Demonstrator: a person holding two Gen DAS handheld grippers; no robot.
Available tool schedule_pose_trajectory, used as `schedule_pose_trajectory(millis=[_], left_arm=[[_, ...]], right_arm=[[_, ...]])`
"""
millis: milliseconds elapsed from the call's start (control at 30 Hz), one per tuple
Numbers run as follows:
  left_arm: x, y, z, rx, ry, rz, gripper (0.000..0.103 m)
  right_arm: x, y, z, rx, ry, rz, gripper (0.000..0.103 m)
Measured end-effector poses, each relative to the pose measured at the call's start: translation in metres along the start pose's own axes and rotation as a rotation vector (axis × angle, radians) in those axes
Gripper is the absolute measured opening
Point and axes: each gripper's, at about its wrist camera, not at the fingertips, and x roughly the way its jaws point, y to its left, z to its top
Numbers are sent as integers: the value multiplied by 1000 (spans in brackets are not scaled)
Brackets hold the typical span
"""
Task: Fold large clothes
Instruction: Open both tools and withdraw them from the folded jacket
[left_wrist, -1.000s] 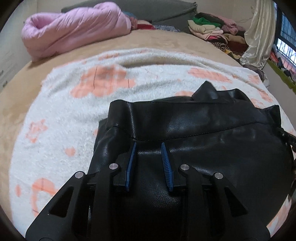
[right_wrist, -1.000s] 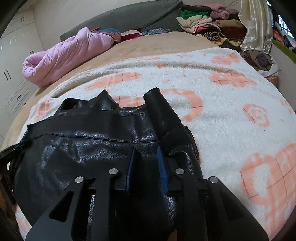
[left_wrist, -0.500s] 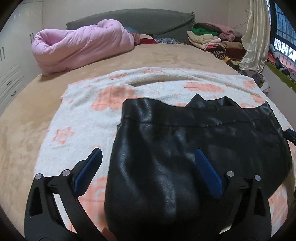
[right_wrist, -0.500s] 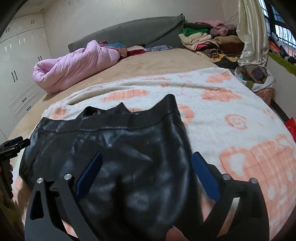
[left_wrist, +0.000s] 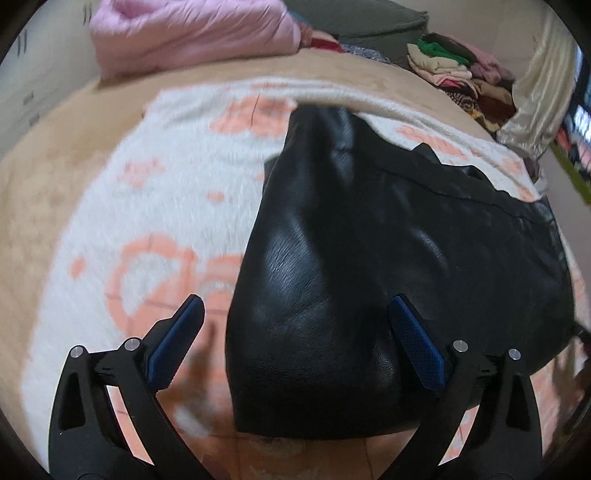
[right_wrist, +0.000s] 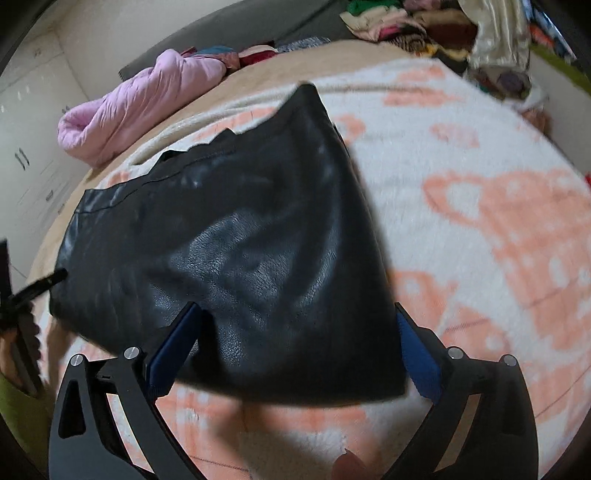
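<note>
Holding both grippers over the bed, I have my left gripper (left_wrist: 291, 339) and my right gripper (right_wrist: 295, 347) spread wide; their jaws have just been opening and pinch nothing. Beyond the fingers the folded black leather jacket (left_wrist: 388, 229) lies flat on the white blanket with orange flowers (left_wrist: 177, 192). Far behind, a pink quilt (left_wrist: 192, 33) lies near the headboard.
</note>
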Motion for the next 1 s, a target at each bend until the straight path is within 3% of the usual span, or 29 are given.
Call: schedule_pose_trajectory(millis=[100,167,200,267,333,433,633,700,767,900,967,1000], left_arm=[[8,14,-5,-94,38,-93,94],[13,19,-9,-147,64,-154,88],[13,16,-11,-138,66,-154,84],[9,9,-14,-114,62,-141,74],[3,2,-18,-98,52,-128,68],[-6,-1,-23,-98,48,-143,60],[-25,-12,-44,-87,51,-169,60],[-31,-13,-51,-78,43,-179,60],[-30,-11,-52,-82,37,-176,65],[-34,-6,-49,-77,20,-150,70],[-42,-7,-46,-47,-12,-117,75],[-47,-9,-41,-35,-36,-106,78]], right_arm=[[2,-8,-2,43,20,57,92],[1,-11,-3,38,31,75,77],[-1,-12,-4,34,35,86,70],[-6,-16,-6,29,33,89,44],[-11,-22,-7,44,24,116,36],[-18,-17,-11,29,11,111,32],[-36,-25,-17,37,5,65,33],[-42,-30,-22,44,5,39,40],[-43,-33,-25,48,-2,2,60],[-49,-24,-23,11,-28,-69,66],[-60,-13,-25,-27,-80,-151,78],[-64,-10,-27,-35,-106,-182,79]])
